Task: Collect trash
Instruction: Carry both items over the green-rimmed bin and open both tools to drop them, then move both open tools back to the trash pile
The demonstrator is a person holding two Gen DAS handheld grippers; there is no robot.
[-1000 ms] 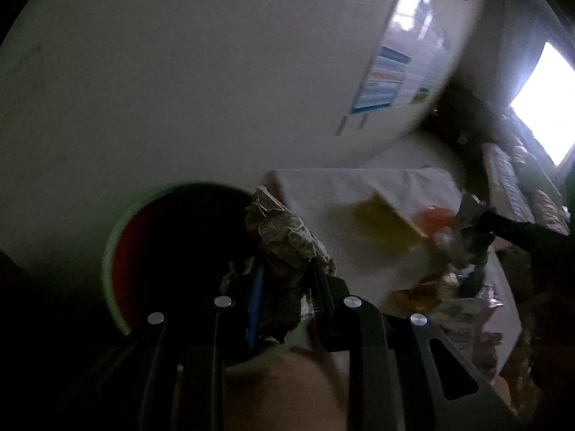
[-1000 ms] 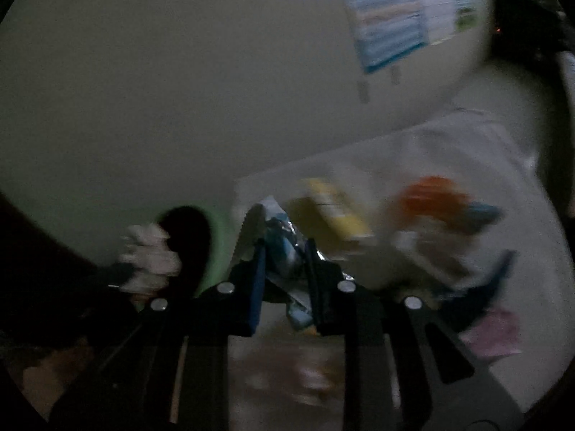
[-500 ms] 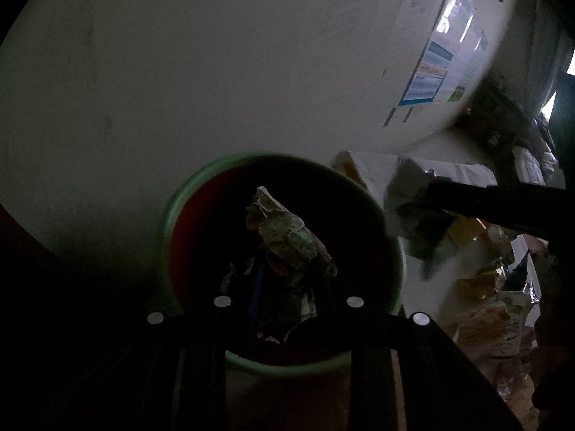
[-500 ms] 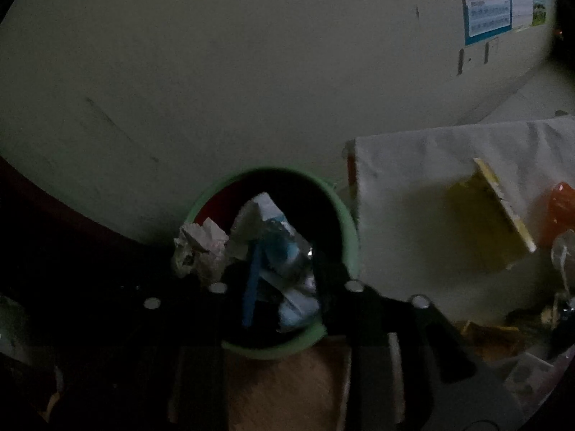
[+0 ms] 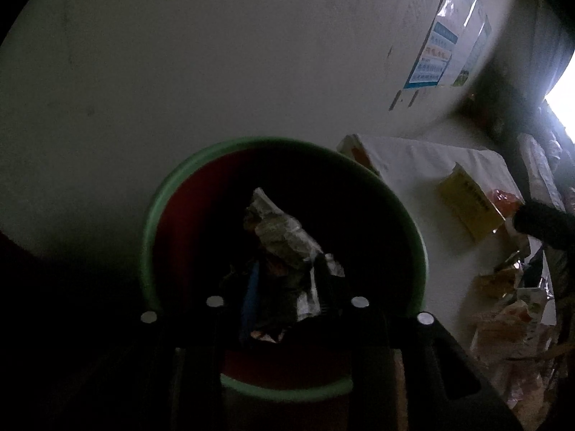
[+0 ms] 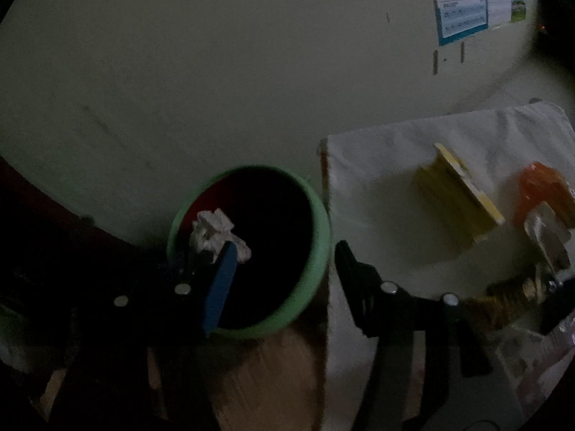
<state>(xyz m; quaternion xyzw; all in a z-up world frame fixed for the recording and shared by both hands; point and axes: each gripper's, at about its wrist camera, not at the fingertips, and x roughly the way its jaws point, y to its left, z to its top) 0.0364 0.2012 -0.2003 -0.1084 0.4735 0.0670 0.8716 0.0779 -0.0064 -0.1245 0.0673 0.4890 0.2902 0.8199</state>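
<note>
A dim room, seen from two cameras mounted on hand-held grippers. Both look down toward a round bin [image 5: 284, 265] with a green rim and a dark red inside, standing on the floor against a pale wall [image 5: 251, 54].

The left gripper [image 5: 287, 283] hangs directly over the mouth of the bin. A crumpled wrapper [image 5: 280, 237] sits between its fingers, its long axis running away from the camera and slightly upward in the picture. The jaws have just been opening, and the wrapper is not yet free; it looks lightly pinched, though the darkness makes the contact hard to judge. Because the bin lies straight below the wrapper, the coming move probably needs only a wider opening so the wrapper drops in.

The right gripper [image 6: 284, 269] is beside the bin, between it and a table covered with a white cloth [image 6: 395, 165]. Its jaws stand wide apart with nothing between them, having just been opening. In this view the left gripper's wad shows pale over the far side of the bin.

The inside of the bin is too dark to show what it already holds.

More litter remains on the cloth (all of it well apart from the bin): a yellow box [image 6: 456, 194], an orange packet [image 6: 539, 186], and a heap of wrappers [image 5: 510, 305] at the near edge. The right gripper is the nearer one to these.

A blue-bordered poster [image 6: 463, 3] hangs on the wall above the table.
</note>
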